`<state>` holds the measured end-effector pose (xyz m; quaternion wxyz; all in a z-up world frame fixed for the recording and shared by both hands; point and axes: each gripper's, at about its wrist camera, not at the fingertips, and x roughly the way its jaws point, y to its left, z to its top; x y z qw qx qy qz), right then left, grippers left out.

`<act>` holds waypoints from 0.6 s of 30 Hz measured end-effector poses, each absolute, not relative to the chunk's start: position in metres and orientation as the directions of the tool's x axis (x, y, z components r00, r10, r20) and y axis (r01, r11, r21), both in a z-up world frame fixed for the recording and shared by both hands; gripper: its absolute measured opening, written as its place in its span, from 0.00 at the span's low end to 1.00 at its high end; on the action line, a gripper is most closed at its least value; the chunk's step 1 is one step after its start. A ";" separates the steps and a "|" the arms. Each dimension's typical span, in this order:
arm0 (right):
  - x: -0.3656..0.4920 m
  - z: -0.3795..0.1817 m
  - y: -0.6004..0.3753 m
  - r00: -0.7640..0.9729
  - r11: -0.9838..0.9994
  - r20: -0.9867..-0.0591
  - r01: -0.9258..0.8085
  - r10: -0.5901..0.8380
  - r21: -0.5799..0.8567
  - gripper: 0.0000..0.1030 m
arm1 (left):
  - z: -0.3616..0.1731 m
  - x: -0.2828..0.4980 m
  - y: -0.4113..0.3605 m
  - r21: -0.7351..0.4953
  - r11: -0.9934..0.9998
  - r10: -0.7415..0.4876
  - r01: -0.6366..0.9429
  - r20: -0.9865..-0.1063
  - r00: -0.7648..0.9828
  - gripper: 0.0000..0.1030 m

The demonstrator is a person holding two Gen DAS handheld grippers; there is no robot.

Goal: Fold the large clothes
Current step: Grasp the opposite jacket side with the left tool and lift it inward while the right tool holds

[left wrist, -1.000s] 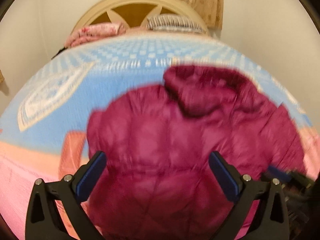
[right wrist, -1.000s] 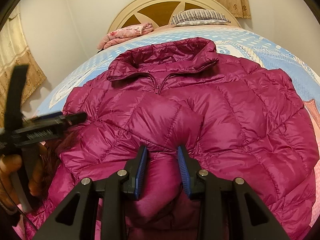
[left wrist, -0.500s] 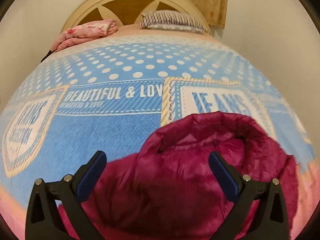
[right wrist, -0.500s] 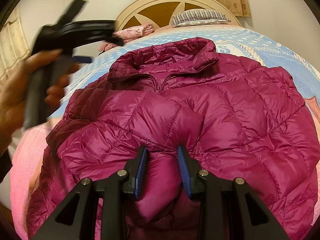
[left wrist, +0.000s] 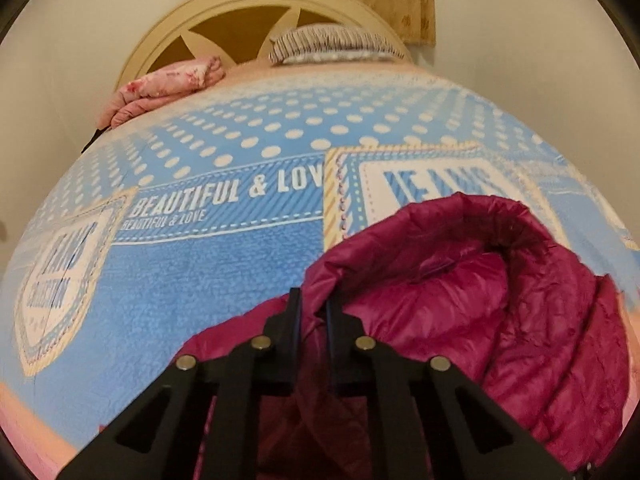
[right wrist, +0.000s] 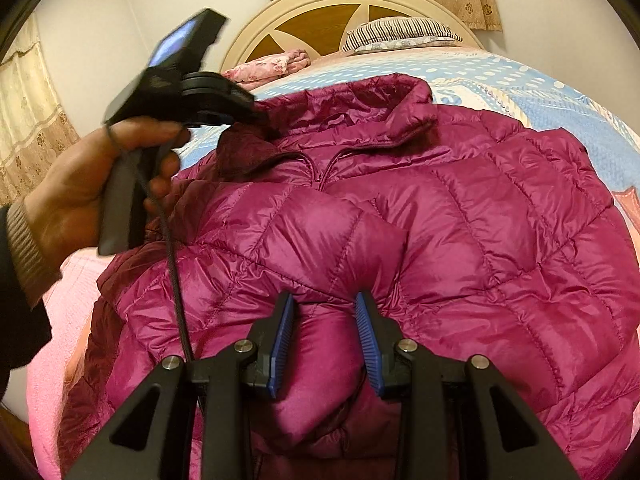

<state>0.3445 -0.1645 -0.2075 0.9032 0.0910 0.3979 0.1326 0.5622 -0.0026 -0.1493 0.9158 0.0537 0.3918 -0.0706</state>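
My target, a magenta quilted puffer jacket (right wrist: 460, 220) of shiny nylon, lies front-up across the blue-printed bedspread (left wrist: 224, 264), collar toward the headboard. Zip reads closed up to the neck. Stand-up collar (left wrist: 472, 240) gapes open, showing the darker lining inside. One sleeve is folded across the chest, its cuff end bunched into a puffy ridge near the hem. The collar's edge on my left side is lifted and creased. The body is rumpled and not flat, and the hem runs out of view.
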 end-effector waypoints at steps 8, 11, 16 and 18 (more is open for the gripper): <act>0.344 -0.207 -0.167 0.648 0.943 -0.688 -0.167 0.326 0.289 0.34 | -0.181 0.544 0.006 0.028 0.985 -0.099 0.170 -0.714 0.693 0.10; 0.342 -0.205 -0.173 0.649 0.925 -0.667 -0.172 0.365 0.338 0.37 | -0.192 0.547 0.019 -0.045 0.988 -0.134 0.147 -0.723 0.678 0.10; 0.347 -0.163 -0.187 0.633 0.892 -0.645 -0.179 0.428 0.416 0.71 | -0.199 0.552 0.025 -0.108 0.983 -0.180 0.148 -0.716 0.674 0.10; 0.360 -0.133 -0.190 0.655 0.891 -0.620 -0.204 0.433 0.406 0.71 | -0.201 0.554 0.027 -0.131 0.980 -0.198 0.150 -0.718 0.667 0.10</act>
